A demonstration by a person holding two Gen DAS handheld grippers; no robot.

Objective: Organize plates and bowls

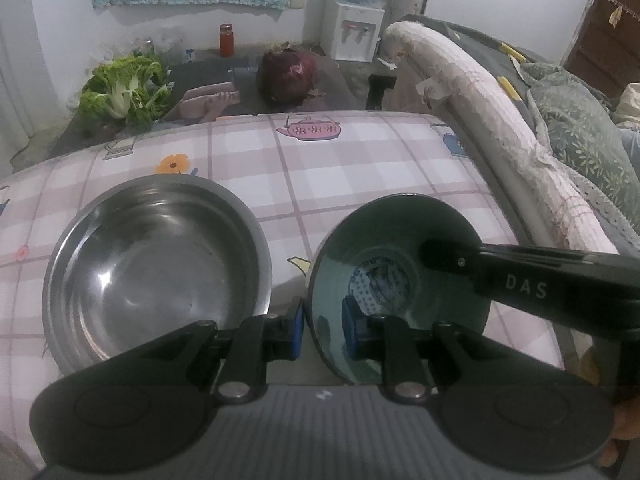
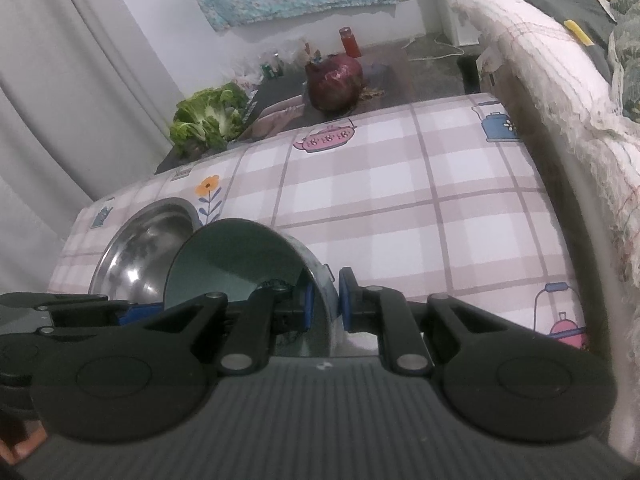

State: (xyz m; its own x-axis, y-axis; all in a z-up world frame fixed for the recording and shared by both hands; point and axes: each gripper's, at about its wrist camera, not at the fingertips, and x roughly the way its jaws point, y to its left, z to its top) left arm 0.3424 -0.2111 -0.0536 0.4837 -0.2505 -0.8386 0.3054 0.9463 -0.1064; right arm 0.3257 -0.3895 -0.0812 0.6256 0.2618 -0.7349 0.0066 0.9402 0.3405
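A dark green ceramic bowl [image 1: 384, 248] with a blue pattern at its bottom hangs tilted over the checked tablecloth [image 1: 340, 176]. My left gripper [image 1: 325, 330] is shut on its near left rim, one blue pad outside and one inside. From the right, my right gripper [image 1: 430, 254] reaches over the opposite rim. In the right wrist view the right gripper [image 2: 326, 306] is shut on the green bowl's [image 2: 236, 256] wall, and the left gripper [image 2: 120, 312] shows at the left edge. A wide steel bowl [image 1: 156, 272] sits on the table just left of the green one, also seen as the steel bowl [image 2: 148, 248].
Beyond the table's far edge lie leafy greens [image 1: 124, 88], a red cabbage [image 1: 286, 78] and a red jar [image 1: 226, 40] on the floor. A water dispenser [image 1: 354, 32] stands by the wall. A padded rail with bedding [image 1: 500, 120] runs along the table's right side.
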